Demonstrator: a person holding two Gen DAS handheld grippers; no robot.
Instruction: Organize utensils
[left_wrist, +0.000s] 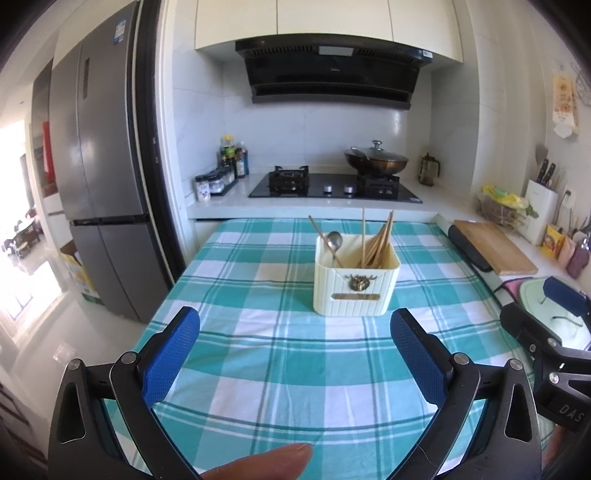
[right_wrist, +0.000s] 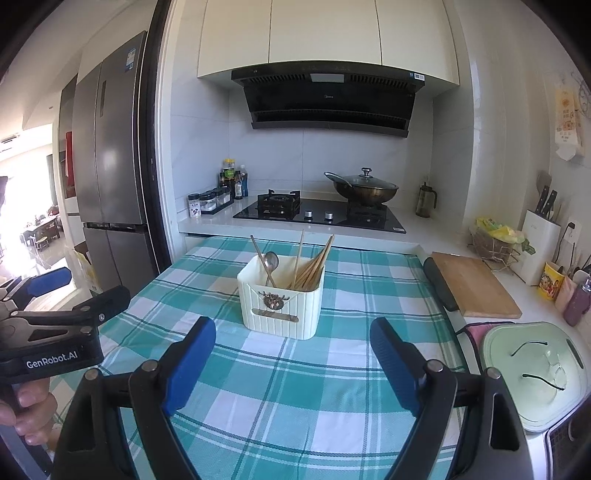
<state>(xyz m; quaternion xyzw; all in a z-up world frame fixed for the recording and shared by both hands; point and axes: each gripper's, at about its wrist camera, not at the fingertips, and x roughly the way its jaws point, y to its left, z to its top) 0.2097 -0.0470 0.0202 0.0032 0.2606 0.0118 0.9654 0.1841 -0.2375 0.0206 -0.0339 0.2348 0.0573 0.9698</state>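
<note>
A cream utensil holder (left_wrist: 356, 288) stands on the teal plaid tablecloth (left_wrist: 280, 369); it also shows in the right wrist view (right_wrist: 280, 306). Its left compartment holds a metal spoon (left_wrist: 334, 240) and a chopstick, its right compartment several wooden chopsticks (left_wrist: 380, 240). The same spoon (right_wrist: 271, 262) and chopsticks (right_wrist: 314, 266) show in the right wrist view. My left gripper (left_wrist: 295, 325) is open and empty, in front of the holder. My right gripper (right_wrist: 291, 336) is open and empty, just in front of the holder, and appears at the right edge of the left wrist view (left_wrist: 546, 325).
A wooden cutting board (right_wrist: 472, 284) and a pale green lidded pot (right_wrist: 535, 373) lie to the right. Behind the table are a gas hob (right_wrist: 317, 214) with a lidded wok (right_wrist: 364, 190), and spice jars (right_wrist: 210, 201). A fridge (left_wrist: 99, 177) stands left.
</note>
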